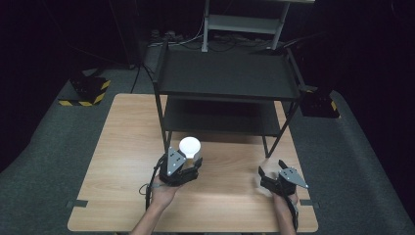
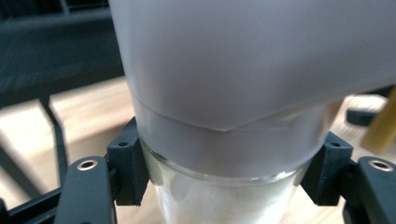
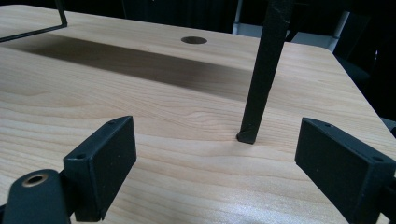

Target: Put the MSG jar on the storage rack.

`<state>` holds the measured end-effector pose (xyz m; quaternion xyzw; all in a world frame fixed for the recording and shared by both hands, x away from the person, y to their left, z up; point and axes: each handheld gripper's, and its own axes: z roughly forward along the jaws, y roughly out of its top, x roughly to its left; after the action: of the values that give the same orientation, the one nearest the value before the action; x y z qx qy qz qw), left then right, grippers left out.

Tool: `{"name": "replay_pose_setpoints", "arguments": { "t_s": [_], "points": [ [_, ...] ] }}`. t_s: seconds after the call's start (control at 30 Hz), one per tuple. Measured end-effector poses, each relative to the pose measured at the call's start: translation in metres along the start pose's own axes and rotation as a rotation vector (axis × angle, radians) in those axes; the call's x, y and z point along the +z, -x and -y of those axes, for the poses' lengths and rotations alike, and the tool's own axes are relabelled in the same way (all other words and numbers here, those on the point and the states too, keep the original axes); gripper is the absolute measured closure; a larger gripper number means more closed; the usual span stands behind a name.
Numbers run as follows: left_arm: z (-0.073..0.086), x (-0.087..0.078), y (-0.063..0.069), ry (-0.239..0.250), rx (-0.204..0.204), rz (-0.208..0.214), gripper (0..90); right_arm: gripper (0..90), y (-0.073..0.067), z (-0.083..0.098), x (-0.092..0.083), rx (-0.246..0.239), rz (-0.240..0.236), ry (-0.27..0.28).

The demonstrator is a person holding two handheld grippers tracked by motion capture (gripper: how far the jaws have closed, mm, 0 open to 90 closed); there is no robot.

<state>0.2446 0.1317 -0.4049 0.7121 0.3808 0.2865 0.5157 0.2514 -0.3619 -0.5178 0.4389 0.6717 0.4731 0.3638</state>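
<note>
The left gripper [image 1: 188,164] is clamped on a white-lidded jar [image 1: 190,148], just in front of the black rack [image 1: 226,78]. The right gripper [image 1: 270,172], jaws apart and empty, faces the rack's leg [image 3: 264,74] on the table [image 1: 122,132].

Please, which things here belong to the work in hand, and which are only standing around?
In the job:
- white-lidded clear glass jar, clamped in the left gripper
- black two-tier metal shelf rack, probably where it goes

Standing around:
- open, empty right gripper
- light wooden table
- yellow-and-black striped block on the floor
</note>
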Motion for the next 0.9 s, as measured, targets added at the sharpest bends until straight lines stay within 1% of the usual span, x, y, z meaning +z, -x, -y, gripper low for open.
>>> {"name": "replay_pose_setpoints", "arguments": {
  "t_s": [0.17, 0.23, 0.33, 0.53, 0.67, 0.9],
  "points": [
    [-0.024, 0.014, -0.001, 0.034, 0.002, 0.042, 31.2, 11.9, 0.001, 0.0, 0.0, -0.001, -0.003, 0.002],
    [-0.035, 0.021, 0.0, 0.042, 0.012, 0.048, 31.2, 11.9, 0.001, 0.0, 0.0, 0.0, -0.004, 0.003],
    [-0.048, 0.032, 0.001, 0.046, 0.018, 0.053, 31.2, 11.9, 0.001, 0.001, 0.0, 0.003, -0.005, 0.008],
    [-0.067, 0.054, 0.002, 0.049, 0.038, 0.037, 31.2, 11.9, 0.002, 0.002, -0.001, 0.008, -0.009, 0.016],
    [-0.075, 0.066, 0.001, 0.047, 0.029, 0.026, 31.2, 12.0, 0.003, 0.003, -0.001, 0.011, -0.012, 0.021],
    [-0.083, 0.088, 0.001, 0.047, 0.018, 0.004, 31.2, 12.0, 0.004, 0.004, -0.002, 0.017, -0.016, 0.028]
  ]
}}
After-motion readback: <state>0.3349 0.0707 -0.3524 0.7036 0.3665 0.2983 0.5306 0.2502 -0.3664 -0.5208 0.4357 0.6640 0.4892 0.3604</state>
